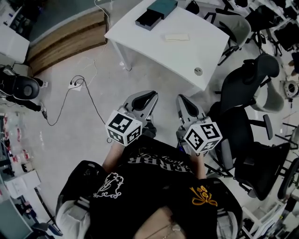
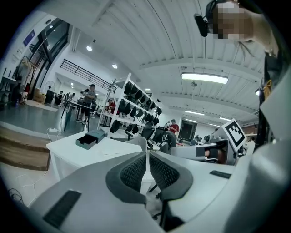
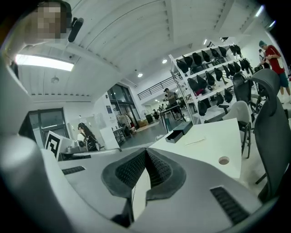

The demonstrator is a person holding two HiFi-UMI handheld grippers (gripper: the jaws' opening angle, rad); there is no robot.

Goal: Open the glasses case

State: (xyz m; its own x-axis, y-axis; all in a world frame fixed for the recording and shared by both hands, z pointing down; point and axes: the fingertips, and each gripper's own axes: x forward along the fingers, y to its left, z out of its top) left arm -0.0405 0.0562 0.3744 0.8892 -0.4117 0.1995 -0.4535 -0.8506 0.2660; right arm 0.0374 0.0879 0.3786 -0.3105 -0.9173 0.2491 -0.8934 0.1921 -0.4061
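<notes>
Head view shows the left gripper and right gripper held side by side close to the person's body, over bare floor and well short of the white tabletop. Each gripper view looks along jaws pressed together with nothing between them, so neither gripper holds anything. Beyond them, a pale flat item lies mid-tabletop, and the dark teal box at the far edge is most likely the glasses case; whether it is one piece or two cannot be told. Judged from this, the task has not begun: approach, grasp and opening all remain.
</notes>
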